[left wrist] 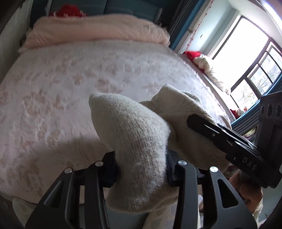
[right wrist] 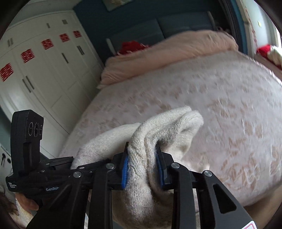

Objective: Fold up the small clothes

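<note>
A cream knitted garment [left wrist: 137,139] is held up above the bed between both grippers. My left gripper [left wrist: 141,169] is shut on one bunched end of it, and the cloth bulges out past the jaws. My right gripper [right wrist: 142,169] is shut on another bunched part of the same garment [right wrist: 158,137], between its blue pads. The right gripper also shows in the left wrist view [left wrist: 229,141] at the right, close beside the cloth. The left gripper shows in the right wrist view [right wrist: 35,158] at the lower left. The rest of the garment hangs below, out of sight.
The bed [left wrist: 61,98] below has a pale pink cover with a leaf pattern. A pink folded blanket [left wrist: 98,30] lies at its head, with a red item [left wrist: 68,10] behind. White wardrobe doors [right wrist: 40,67] stand left of the bed. A window [left wrist: 250,58] is on the right.
</note>
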Available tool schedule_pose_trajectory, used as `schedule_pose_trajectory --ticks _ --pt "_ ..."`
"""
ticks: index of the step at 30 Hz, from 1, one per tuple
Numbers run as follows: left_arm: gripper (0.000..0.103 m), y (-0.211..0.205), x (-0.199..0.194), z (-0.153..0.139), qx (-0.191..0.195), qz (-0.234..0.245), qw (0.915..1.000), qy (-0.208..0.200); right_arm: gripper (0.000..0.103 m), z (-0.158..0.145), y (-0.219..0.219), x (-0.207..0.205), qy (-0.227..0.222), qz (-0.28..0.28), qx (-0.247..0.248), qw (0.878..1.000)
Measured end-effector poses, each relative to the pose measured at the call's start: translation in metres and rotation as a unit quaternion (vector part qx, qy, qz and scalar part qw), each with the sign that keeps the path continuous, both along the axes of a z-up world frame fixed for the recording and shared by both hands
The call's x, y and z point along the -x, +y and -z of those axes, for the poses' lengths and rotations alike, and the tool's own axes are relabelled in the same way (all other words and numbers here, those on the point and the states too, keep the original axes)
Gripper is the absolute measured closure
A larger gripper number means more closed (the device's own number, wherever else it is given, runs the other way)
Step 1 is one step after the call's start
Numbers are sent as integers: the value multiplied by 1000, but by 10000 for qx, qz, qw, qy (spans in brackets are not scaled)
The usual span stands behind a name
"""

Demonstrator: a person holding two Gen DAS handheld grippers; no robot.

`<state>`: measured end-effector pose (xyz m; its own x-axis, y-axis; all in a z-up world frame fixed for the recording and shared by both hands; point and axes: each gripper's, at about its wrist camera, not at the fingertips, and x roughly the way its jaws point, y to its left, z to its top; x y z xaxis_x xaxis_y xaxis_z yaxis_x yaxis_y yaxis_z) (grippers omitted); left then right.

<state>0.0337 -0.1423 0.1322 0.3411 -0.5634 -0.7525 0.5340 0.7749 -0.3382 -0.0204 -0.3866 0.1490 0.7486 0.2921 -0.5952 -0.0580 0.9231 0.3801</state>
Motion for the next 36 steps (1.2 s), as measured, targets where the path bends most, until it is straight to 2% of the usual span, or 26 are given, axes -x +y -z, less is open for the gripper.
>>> schedule_pose_trajectory --ticks 2,4,5,8,9,11,12,13,14,15,17,19,21,23,24,25,26,27,28,32,33,34,35,36 --pt "63 12 2 -14 -46 -88 9997 -219 77 -6 4 -4 -2 -11 48 10000" --pt "63 23 -3 -10 -167 -232 9993 -230 77 12 1 -14 260 39 -95 9996" --pt "63 32 -10 3 -276 -344 9989 -149 77 28 -2 -20 450 30 -229 9987" --pt "63 62 -23 63 -508 -594 9959 454 77 106 3 -35 1250 -106 -852 9884" --pt "63 73 -25 88 -516 -664 9936 761 77 140 11 -37 1614 -214 -1054 9810" --pt "63 100 -21 150 -548 -834 9841 1469 72 181 30 -34 2014 -390 -1022 9734" --pt "61 111 -15 171 -521 -885 9809 1653 69 193 41 -29 2065 -466 -801 9740" --pt "57 120 -9 186 -424 -907 9802 1709 63 194 47 -22 1926 -458 -600 9784" --pt "55 131 -2 194 -183 -928 9821 1629 50 191 48 -18 1799 -431 -548 9812" --pt "52 138 3 195 13 -940 9836 1541 43 185 45 -14 1692 -280 -376 9845" --pt "43 141 3 195 124 -929 9837 1534 27 180 39 -13 1630 -66 -232 9863" --pt "29 136 -1 197 92 -889 9834 1578 19 183 33 -16 1706 21 -232 9851" --pt "14 131 -7 201 61 -944 9821 1631 18 205 28 -26 2080 -54 -525 9767" --pt "13 126 -15 208 289 -1011 9774 1833 18 227 25 -33 2351 -29 -898 9678" --pt "18 125 -19 214 426 -1023 9733 2012 21 227 26 -33 2344 -7 -955 9674" --pt "37 123 -23 218 649 -990 9680 2211 38 224 26 -35 2318 -36 -1013 9675" --pt "42 122 -25 217 715 -945 9666 2274 53 220 27 -36 2318 -90 -1088 9666" --pt "52 121 -26 211 711 -933 9682 2209 57 210 28 -36 2273 -114 -1112 9674" --pt "58 120 -26 200 695 -885 9715 2088 62 197 31 -36 2144 -179 -1052 9709" --pt "60 122 -33 133 977 -681 9812 1521 72 109 47 -33 1175 -384 -703 9898" --pt "60 124 -36 112 1034 -612 9839 1323 73 75 55 -35 788 -463 -511 9945" --pt "60 126 -40 85 1060 -516 9876 1039 74 56 61 -37 575 -512 -409 9962" --pt "60 130 -43 69 1090 -457 9895 829 75 29 67 -40 245 -600 -310 9974" --pt "60 133 -45 52 1120 -415 9909 622 75 14 71 -42 79 -641 -275 9975"
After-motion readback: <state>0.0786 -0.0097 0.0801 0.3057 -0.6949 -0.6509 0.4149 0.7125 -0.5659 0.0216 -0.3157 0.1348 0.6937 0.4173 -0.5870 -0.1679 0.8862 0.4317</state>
